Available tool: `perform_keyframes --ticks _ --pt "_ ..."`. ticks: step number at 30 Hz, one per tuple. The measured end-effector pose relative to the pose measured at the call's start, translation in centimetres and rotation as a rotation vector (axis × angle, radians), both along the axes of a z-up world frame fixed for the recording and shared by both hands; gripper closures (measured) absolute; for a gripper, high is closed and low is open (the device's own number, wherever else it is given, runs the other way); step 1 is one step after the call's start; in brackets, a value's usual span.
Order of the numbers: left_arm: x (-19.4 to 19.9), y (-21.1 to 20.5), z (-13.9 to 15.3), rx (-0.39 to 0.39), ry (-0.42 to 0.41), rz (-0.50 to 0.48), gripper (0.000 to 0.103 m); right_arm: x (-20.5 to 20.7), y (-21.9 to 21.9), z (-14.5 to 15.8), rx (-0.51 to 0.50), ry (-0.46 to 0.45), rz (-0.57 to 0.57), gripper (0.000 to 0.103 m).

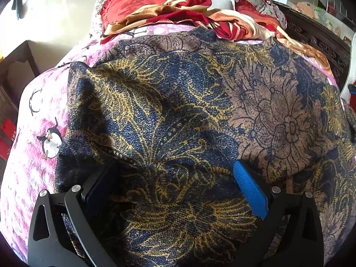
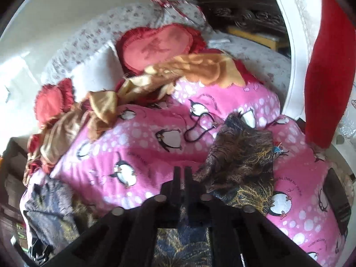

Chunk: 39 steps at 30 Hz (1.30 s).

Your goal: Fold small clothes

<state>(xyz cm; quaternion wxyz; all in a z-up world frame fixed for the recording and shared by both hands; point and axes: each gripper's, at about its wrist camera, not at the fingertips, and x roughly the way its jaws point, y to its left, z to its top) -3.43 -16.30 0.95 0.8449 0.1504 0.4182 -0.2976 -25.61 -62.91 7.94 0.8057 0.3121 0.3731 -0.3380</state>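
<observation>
Patterned cloth spread over pink penguin blanket, filling left view. Left gripper spread wide, just above cloth. Right gripper pinched tight on cloth edge, lifting it off blanket.

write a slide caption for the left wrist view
Open left gripper poised over a blue-and-gold floral garment spread on a pink penguin blanket.
</observation>
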Motion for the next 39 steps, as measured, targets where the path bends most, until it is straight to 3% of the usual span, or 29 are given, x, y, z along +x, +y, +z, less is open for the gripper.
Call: perform_keyframes --ticks 2,11,13,15,17,19,21,23,27,31,35,37,38,39 --pt "0.0 0.0 0.0 -0.005 0.003 -0.001 0.001 0.9 -1.1 -1.4 0.043 0.035 -0.035 0.043" --pt "0.1 0.0 -0.3 -0.016 -0.003 -0.006 0.000 2.2 -5.3 -7.1 0.082 0.190 -0.178 0.043" --pt "0.1 0.0 -0.3 -0.020 -0.003 -0.007 0.000 2.3 -5.6 -8.0 0.081 0.219 -0.180 0.052" --pt "0.1 0.0 -0.2 -0.022 -0.002 -0.007 0.001 2.1 -5.6 -8.1 0.044 0.245 -0.175 0.082" --pt "0.1 0.0 -0.3 -0.024 -0.002 -0.008 0.000 1.3 -5.4 -7.6 0.039 0.202 -0.166 0.100" --pt "0.1 0.0 -0.3 -0.025 -0.003 -0.009 0.000 0.3 -5.0 -6.2 0.038 0.131 -0.166 0.100" --pt "0.1 0.0 -0.3 -0.026 -0.002 -0.008 0.000 -0.9 -4.2 -3.7 0.051 -0.008 -0.136 0.100" --pt "0.1 0.0 -0.3 -0.025 -0.006 -0.008 0.000 -1.4 -3.0 -1.0 0.084 -0.134 -0.068 0.100" --pt "-0.1 0.2 0.3 -0.041 0.002 -0.010 0.001 -0.6 2.5 6.3 0.056 -0.313 0.143 0.100" --pt "-0.9 1.7 3.3 -0.109 -0.024 -0.018 0.001 2.2 11.4 10.7 0.012 -0.402 0.407 0.100" --pt "-1.6 2.6 6.2 -0.138 -0.067 -0.049 0.001 5.4 21.4 9.2 0.013 -0.411 0.674 0.100" --pt "-1.5 3.0 6.7 -0.143 -0.054 -0.053 0.001 7.2 26.8 5.7 -0.031 -0.322 0.774 0.096" --pt "-1.5 3.2 6.7 -0.144 -0.046 -0.050 0.001 8.2 29.2 3.3 -0.057 -0.227 0.817 0.083" --pt "-1.4 3.3 6.6 -0.146 -0.035 -0.047 0.001 8.9 30.9 1.0 -0.065 -0.127 0.846 0.059"
